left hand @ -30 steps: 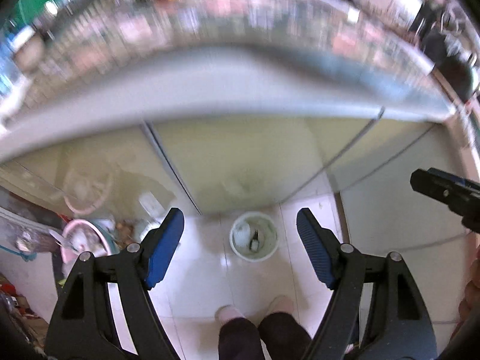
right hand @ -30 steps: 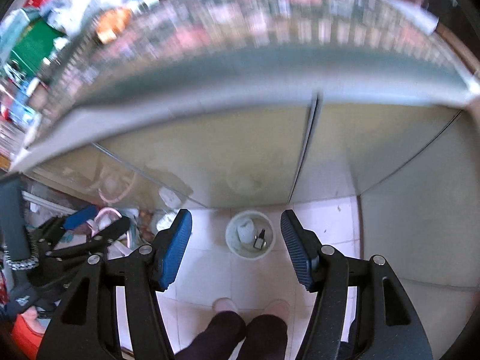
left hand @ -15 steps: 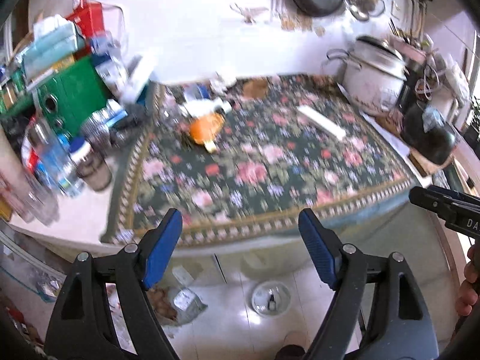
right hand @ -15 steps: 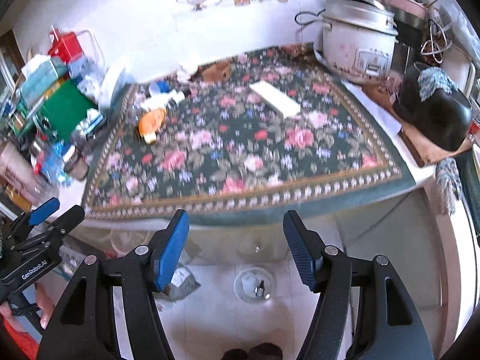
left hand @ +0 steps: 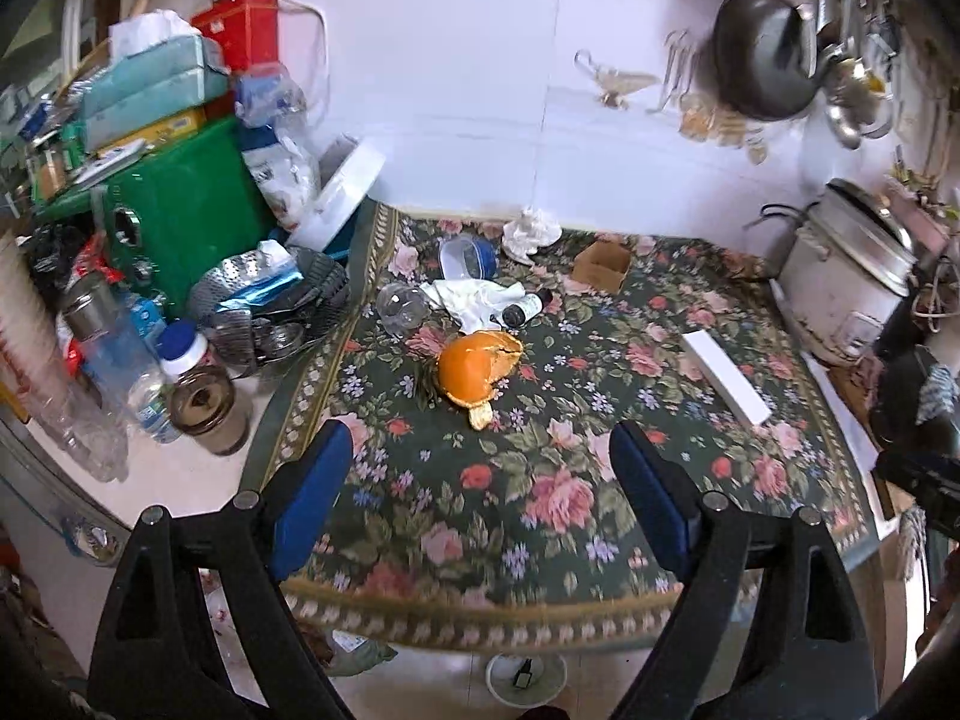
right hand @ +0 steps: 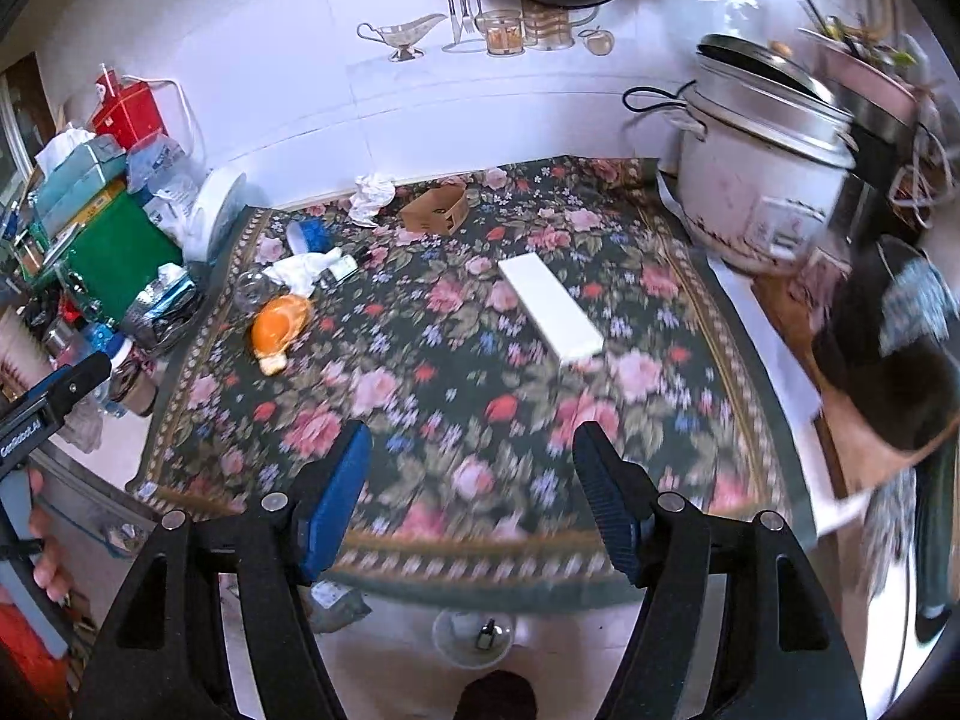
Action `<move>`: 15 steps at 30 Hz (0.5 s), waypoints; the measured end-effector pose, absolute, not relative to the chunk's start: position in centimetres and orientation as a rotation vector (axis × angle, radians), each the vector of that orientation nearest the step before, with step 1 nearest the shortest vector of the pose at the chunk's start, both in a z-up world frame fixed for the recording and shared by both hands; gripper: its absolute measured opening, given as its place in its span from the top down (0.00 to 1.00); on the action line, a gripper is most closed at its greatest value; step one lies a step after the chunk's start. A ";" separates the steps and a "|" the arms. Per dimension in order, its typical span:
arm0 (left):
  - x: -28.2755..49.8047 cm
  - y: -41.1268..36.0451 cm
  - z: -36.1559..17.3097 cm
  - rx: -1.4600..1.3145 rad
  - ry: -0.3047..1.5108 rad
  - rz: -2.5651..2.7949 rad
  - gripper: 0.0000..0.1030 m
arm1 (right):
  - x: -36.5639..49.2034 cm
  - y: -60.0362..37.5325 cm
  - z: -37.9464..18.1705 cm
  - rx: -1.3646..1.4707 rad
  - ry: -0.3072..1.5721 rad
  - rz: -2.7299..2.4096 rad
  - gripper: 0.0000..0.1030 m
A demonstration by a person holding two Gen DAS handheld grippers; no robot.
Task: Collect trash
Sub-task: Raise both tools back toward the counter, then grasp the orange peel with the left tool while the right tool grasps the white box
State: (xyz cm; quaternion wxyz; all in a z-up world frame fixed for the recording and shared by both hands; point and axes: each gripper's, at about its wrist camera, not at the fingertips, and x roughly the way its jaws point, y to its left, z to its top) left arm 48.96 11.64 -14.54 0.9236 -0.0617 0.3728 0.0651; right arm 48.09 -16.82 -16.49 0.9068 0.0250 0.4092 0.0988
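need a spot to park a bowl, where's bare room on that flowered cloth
Bare: the near half of the flowered cloth, between the orange peel and the front edge, left of the white box. Crowded: the far left corner around the tissue, and the counter by the green box.

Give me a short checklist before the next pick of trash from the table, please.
1. Left tongs empty, jaws just opening: ok.
2. Right tongs empty, jaws just opening: ok.
3. Orange peel lies free on the cloth: ok.
4. Small bottle clear of the crumpled tissue: not ok, they touch.
5. Bin on the floor has room: cannot tell.
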 end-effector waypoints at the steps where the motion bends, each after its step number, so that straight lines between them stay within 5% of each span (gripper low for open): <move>1: 50.0 11.8 -15.0 -0.131 0.776 0.143 0.15 | 49.4 -17.1 -16.5 0.043 0.848 0.219 0.35; 15: 64.0 16.1 -24.8 -0.172 1.020 0.155 0.15 | 62.1 -17.2 -21.8 0.010 0.978 0.175 0.33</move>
